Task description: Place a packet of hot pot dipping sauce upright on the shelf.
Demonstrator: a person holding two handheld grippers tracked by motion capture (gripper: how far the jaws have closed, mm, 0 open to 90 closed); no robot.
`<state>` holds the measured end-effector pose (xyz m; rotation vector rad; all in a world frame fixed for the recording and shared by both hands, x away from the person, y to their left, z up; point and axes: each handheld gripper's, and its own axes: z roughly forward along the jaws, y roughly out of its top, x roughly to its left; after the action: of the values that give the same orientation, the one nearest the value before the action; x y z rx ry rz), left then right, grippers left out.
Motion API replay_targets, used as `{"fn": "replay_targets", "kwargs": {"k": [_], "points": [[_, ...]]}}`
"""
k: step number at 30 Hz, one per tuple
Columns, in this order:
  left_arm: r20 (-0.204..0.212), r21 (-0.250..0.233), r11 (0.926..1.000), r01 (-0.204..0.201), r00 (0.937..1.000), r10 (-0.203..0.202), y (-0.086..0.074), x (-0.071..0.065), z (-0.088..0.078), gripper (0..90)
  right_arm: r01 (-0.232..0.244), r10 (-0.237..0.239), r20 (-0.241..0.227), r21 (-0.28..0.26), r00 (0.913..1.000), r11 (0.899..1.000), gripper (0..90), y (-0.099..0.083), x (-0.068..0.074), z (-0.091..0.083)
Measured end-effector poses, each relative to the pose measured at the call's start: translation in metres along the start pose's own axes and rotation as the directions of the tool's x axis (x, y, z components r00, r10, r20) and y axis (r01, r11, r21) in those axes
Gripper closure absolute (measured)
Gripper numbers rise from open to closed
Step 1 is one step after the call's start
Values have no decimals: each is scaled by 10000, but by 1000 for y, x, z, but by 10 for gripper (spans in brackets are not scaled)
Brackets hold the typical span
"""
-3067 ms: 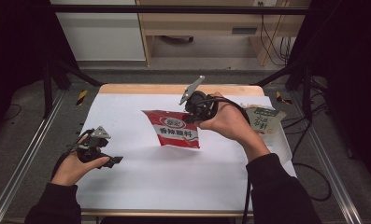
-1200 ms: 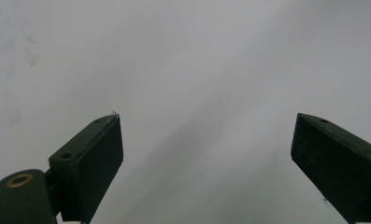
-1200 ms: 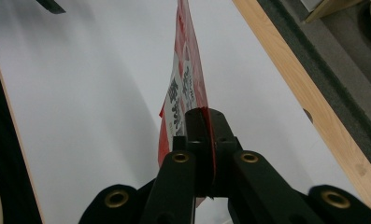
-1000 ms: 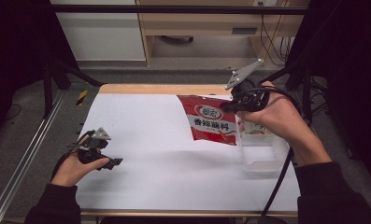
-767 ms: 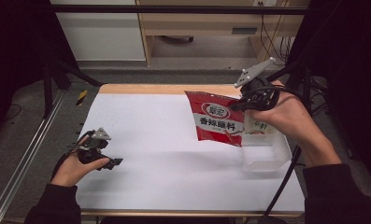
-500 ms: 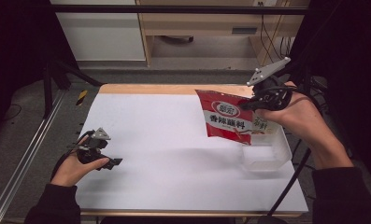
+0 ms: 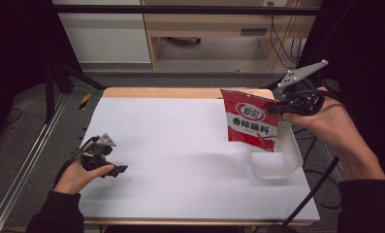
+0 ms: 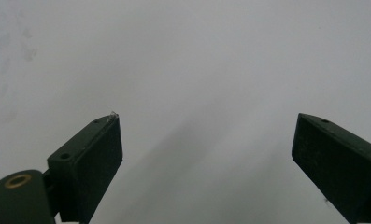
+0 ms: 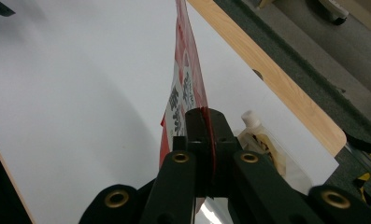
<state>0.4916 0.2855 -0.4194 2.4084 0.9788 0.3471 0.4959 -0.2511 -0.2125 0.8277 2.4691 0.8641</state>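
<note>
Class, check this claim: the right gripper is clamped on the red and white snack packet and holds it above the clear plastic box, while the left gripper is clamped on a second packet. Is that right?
Not quite. The right gripper is indeed clamped on the red and white snack packet above the clear plastic box. The left gripper, however, holds nothing: the left gripper view shows its jaws wide apart over the bare white table.

The red packet hides part of the clear container.

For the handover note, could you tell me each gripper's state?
Left gripper: open, holding nothing.
Right gripper: shut on the red packet.
</note>
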Motion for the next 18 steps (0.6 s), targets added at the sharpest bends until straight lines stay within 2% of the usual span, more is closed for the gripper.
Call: {"fn": "replay_targets", "kwargs": {"k": [6, 11, 18], "points": [[4, 22, 10000, -25, 10000, 25, 0, 0, 0, 87, -183, 184, 117, -85, 9998, 9998, 900, -8, -5, -6], [-7, 21, 10000, -8, 10000, 8, -1, 0, 0, 87, -435, 436, 253, -64, 9987, 9990, 900, -22, -12, -15], [-7, 27, 10000, 18, 10000, -18, 0, -1, 1, 86, -703, 706, 379, -84, 9968, 9975, 900, -35, -19, -18]]}}
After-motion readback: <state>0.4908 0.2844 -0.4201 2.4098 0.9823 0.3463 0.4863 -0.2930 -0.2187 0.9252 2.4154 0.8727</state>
